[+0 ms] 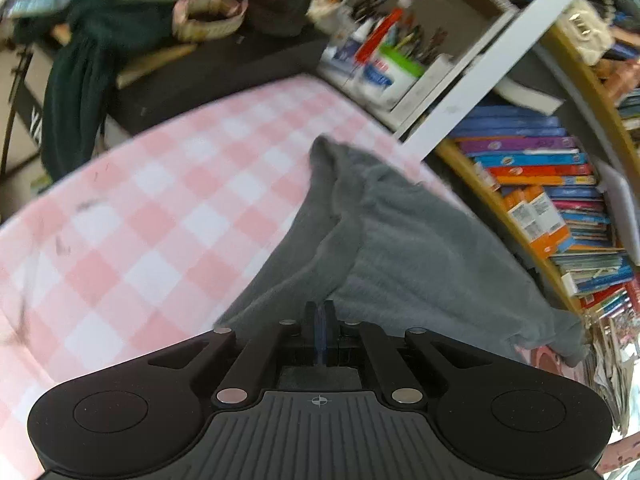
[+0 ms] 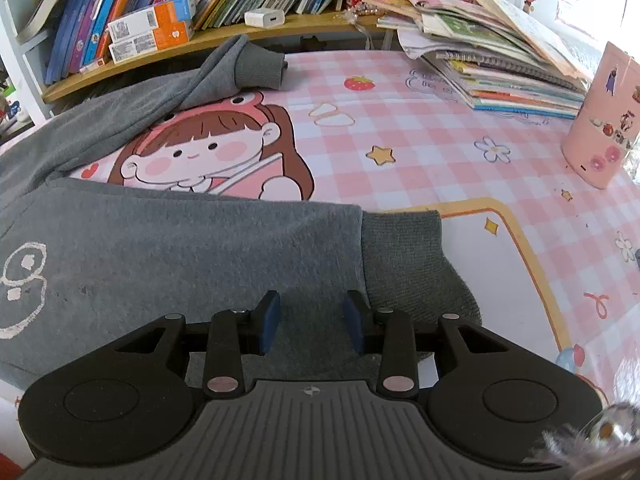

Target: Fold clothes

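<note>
Left fingers (image 1: 319, 312) pinched tight on grey sweatshirt (image 1: 400, 240), lifting it off the worktop (image 1: 160, 200) by the far edge; right fingers (image 2: 312, 312) apart over its hem. Mid-fold probably, next needs carrying that fabric across.

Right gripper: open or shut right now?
Open. The right gripper has its blue-padded fingers spread apart above the grey sweatshirt, gripping nothing.

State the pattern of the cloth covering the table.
Pink-and-white checked table cover with cartoon prints, clearest in the right wrist view.
</note>
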The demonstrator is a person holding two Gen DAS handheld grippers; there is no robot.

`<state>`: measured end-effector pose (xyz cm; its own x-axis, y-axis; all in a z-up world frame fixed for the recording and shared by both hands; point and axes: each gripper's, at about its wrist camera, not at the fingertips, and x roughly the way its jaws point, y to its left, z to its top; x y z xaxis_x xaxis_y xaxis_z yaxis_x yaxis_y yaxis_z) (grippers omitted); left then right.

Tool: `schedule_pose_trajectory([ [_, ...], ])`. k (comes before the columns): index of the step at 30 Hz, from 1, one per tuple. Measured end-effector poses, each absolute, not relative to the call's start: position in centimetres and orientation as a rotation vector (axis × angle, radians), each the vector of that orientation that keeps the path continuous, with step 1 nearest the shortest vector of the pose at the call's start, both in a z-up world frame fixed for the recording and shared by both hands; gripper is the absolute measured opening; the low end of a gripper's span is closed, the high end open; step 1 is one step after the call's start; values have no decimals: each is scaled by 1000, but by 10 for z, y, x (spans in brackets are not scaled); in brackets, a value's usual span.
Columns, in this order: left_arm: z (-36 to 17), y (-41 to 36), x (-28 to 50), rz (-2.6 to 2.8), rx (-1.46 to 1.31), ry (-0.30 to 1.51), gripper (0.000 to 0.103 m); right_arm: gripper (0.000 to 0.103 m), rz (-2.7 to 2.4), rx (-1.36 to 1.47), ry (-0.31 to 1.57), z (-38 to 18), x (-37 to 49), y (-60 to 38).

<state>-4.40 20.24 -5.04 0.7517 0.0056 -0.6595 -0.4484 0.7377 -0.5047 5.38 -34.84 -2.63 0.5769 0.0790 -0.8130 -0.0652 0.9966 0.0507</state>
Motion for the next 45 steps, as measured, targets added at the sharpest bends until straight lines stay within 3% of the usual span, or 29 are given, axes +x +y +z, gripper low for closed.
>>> schedule_pose_trajectory([
  [2,-41,201,-43,260,-693,655,5,36,89,14,940,-23,55,-347],
  [10,-23,188,-31,235,-631,621,37,42,117,26,905,-10,68,-341],
  [22,-32,166,-8,206,-529,677,64,52,159,38,934,-16,104,-326],
  [25,-33,158,1,196,-475,691,66,59,174,56,940,-19,121,-322],
  [39,-49,130,44,129,-343,770,68,62,223,343,936,-29,237,-306],
  [45,-55,118,48,100,-254,797,74,63,193,493,922,-43,276,-309],
])
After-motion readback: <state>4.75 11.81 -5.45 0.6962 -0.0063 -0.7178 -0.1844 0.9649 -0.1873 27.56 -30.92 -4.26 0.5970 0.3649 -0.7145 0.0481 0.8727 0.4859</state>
